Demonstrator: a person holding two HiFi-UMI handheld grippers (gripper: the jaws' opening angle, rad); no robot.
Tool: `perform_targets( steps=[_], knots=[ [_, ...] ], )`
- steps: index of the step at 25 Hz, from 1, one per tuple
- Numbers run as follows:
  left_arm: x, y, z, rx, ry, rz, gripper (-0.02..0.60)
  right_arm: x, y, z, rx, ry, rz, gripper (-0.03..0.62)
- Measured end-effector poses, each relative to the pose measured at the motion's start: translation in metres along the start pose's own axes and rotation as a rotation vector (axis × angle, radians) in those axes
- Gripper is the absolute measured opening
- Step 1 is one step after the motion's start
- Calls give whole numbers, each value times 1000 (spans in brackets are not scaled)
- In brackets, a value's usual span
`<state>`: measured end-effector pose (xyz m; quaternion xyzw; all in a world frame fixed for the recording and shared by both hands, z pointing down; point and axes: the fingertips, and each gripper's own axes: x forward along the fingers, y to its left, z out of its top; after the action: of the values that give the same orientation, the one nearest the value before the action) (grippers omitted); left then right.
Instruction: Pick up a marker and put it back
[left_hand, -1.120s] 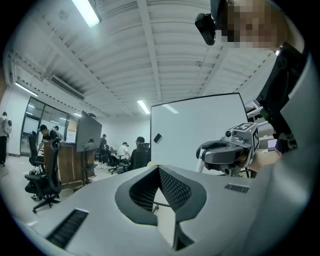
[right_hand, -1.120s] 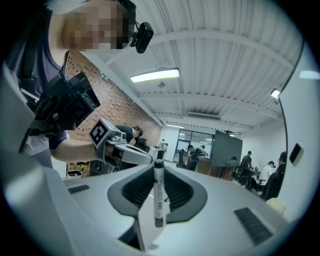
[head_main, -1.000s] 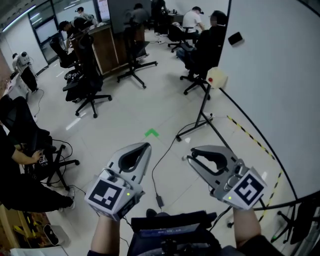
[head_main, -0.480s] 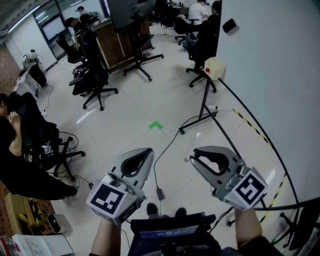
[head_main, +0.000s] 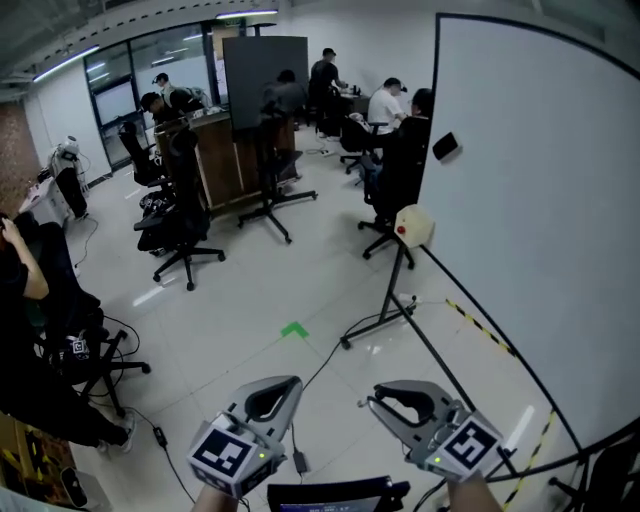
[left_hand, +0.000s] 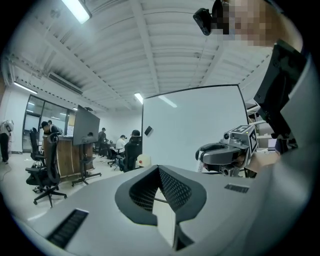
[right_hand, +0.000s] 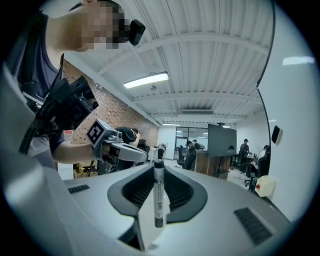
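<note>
1. Two claws sit low in my head view, held out over the floor (head_main: 250, 290), side by side and apart, touching nothing around them.
2. The right claw (head_main: 375, 402) is clamped on the marker (right_hand: 159, 195). Its own view shows the pen standing upright between the pads, pinched across its barrel, with the upper end reaching the tips. I reckon that cross-barrel pinch is there to stop it rolling.
3. The left claw (head_main: 288, 384) is closed on nothing, and its view shows the pads meeting with only floor beyond. It looks parked out of the way.
4. The whiteboard (head_main: 540, 200) stands just to my right. I judge the pick-up done and the return not yet made. I see no tray or holder, so finding one comes first.
5. My worry is the pen tilting in the pinch if I swing fast.
</note>
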<state>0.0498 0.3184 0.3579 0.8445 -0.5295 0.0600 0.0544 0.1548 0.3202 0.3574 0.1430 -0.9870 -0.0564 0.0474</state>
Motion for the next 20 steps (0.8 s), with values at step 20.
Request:
perform_targets(
  steps=[20],
  knots=[
    [-84, 73, 10, -3, -119, -86, 0, 94, 79, 32, -35, 52, -59, 86]
  ],
)
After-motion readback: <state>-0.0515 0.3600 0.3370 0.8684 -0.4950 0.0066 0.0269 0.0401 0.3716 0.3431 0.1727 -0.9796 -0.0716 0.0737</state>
